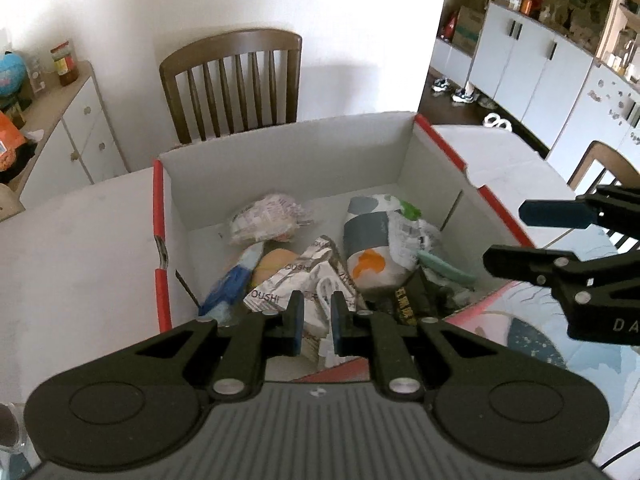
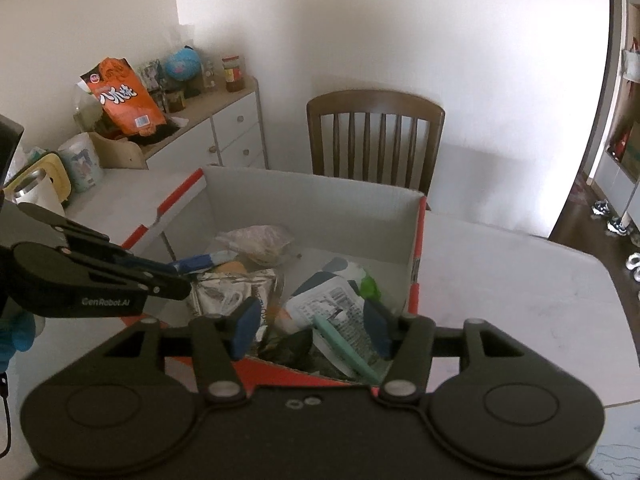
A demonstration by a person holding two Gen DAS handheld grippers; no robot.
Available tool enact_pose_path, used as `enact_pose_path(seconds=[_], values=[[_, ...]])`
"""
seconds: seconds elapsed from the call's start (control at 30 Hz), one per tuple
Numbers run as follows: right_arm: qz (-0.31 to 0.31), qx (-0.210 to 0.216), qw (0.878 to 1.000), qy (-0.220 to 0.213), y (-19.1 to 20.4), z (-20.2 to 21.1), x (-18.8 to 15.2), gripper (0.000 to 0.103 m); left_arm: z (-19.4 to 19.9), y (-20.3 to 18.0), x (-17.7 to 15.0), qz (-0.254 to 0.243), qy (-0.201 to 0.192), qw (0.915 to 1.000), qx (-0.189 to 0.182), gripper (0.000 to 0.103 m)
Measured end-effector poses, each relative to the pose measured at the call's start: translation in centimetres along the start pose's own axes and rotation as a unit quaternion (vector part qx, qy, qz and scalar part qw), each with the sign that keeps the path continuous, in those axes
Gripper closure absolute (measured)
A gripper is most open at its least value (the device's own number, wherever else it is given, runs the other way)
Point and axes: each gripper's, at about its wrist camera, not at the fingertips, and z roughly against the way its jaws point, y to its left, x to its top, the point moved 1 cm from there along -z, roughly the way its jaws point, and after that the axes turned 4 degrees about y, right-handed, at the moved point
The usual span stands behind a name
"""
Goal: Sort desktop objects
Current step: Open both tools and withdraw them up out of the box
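A white cardboard box with red edges (image 1: 280, 160) (image 2: 320, 208) stands on the white table and holds several things. Among them are a silver packet (image 1: 280, 284) (image 2: 228, 288), a blue wrapper (image 1: 230, 286), a clear bagged bun (image 1: 268, 220) (image 2: 258, 240), a grey-and-orange pouch (image 1: 366, 240) and a mint-green stick (image 1: 444, 268) (image 2: 344, 344). My left gripper (image 1: 318, 320) (image 2: 176, 276) hovers over the box's near side, shut and holding nothing. My right gripper (image 2: 312, 328) (image 1: 532, 240) hangs above the box's right part, open, with nothing pressed between its blue pads.
A wooden chair (image 1: 236, 80) (image 2: 376, 136) stands behind the box. A sideboard (image 2: 224, 132) on the left carries a globe, jars and an orange snack bag (image 2: 124, 100). A patterned mat (image 1: 532, 340) lies near the box. Cabinets (image 1: 532, 64) and shoes are far right.
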Motion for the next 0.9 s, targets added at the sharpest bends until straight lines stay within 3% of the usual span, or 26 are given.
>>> enact_pose_path(seconds=[0.33,0.37,0.47,0.67,0.73,0.8,0.9], values=[[-0.005,0.008,1.000,-0.016,0.3,2.2,-0.1,0.038,2.3,-1.1,-0.4,-0.001,-0.019,0.9998,0.009,0.088],[-0.004,0.009,1.000,-0.017,0.3,2.4,-0.2,0.038,2.6,-1.2,-0.5,-0.002,-0.022,0.9997,0.012,0.078],[-0.003,0.011,1.000,-0.019,0.4,2.8,-0.2,0.037,3.4,-1.4,-0.7,0.001,-0.039,0.9990,0.023,0.031],[-0.001,0.014,1.000,-0.027,0.8,3.7,-0.4,0.034,4.8,-1.7,-1.2,0.005,-0.052,0.9982,0.030,0.030],[0.000,0.017,0.999,-0.027,0.9,4.0,-0.7,0.027,5.3,-1.8,-1.4,0.010,-0.057,0.9977,0.034,0.027],[0.000,0.018,0.999,-0.030,1.0,4.4,-0.8,0.025,5.7,-1.8,-1.6,0.011,-0.063,0.9973,0.036,0.018],[-0.001,0.018,0.999,-0.033,1.2,4.9,-1.0,0.022,6.2,-1.8,-2.0,0.006,-0.064,0.9972,0.038,0.017]])
